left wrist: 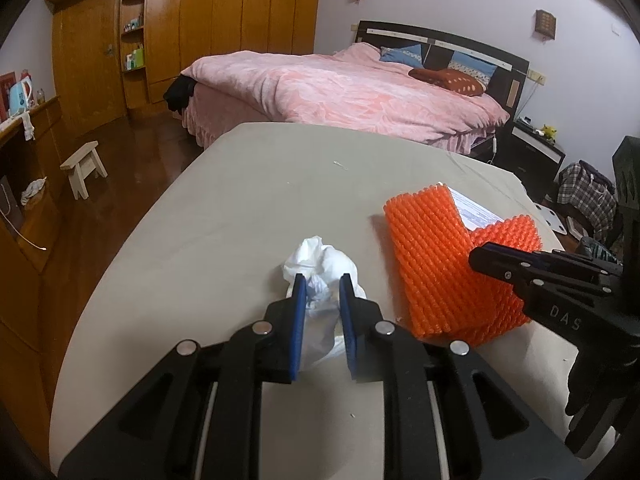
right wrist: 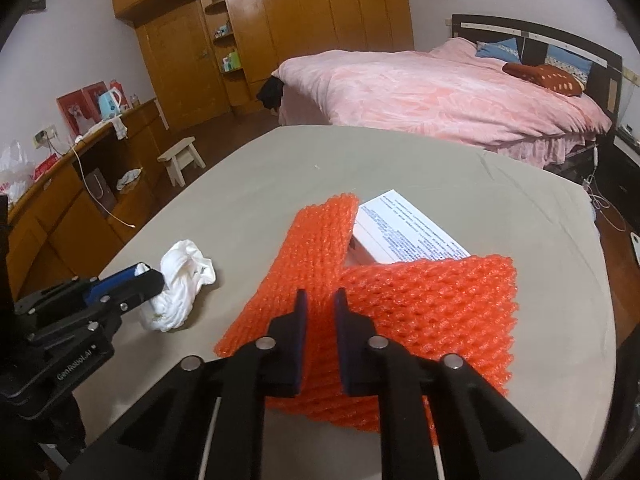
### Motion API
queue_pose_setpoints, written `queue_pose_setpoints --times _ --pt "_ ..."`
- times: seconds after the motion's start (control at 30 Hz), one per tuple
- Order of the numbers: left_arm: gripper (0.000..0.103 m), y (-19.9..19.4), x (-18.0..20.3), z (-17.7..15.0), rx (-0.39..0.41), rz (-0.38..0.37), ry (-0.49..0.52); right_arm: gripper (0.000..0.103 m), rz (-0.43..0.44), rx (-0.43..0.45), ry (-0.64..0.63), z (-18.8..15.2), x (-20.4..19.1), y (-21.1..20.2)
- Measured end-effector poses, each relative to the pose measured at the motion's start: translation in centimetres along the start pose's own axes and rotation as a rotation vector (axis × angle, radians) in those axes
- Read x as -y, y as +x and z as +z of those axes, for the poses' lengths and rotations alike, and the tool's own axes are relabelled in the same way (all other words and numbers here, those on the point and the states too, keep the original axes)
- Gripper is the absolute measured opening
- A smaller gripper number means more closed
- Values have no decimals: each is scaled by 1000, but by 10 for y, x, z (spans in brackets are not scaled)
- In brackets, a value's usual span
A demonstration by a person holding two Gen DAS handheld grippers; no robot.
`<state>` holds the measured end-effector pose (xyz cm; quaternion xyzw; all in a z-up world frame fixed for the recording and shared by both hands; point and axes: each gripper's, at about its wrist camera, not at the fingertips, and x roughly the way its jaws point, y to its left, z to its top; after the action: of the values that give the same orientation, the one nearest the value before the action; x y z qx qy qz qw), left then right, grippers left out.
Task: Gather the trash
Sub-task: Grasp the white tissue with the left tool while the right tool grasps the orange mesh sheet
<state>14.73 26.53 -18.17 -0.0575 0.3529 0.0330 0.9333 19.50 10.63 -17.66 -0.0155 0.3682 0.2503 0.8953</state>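
Grey table [right wrist: 440, 168], orange foam netting [right wrist: 420, 304] half-hiding printed white box [right wrist: 404, 236]

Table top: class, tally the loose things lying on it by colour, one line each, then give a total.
Orange: 1, the foam net
White: 2, the crumpled tissue and the printed box
Total: 3
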Motion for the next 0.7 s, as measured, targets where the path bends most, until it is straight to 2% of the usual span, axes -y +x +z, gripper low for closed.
queue_pose_setpoints --times 0.03,0.17,0.23,0.3,0.37,0.53,0.7 --pt "17 0 0 0 0 -1 1 26 5 -3 2 0 0 1" --pt "20 0 -3 -1 -4 0 -4 25 22 -27 -17 0 -5 7" --pt "21 -1 -5 0 -3 -4 -9 15 52 -36 -13 0 -6 8" --pt "27 -2 -4 0 -2 -10 -7 13 64 -35 -16 0 -7 7" --pt "46 -5 -3 0 5 -10 -4 12 68 -21 -18 1 -7 1" --pt "48 2 1 0 -1 -16 -5 11 38 2 -7 4 1 -11" --pt "62 11 6 -1 -18 -28 -11 11 14 15 18 7 15 -19"
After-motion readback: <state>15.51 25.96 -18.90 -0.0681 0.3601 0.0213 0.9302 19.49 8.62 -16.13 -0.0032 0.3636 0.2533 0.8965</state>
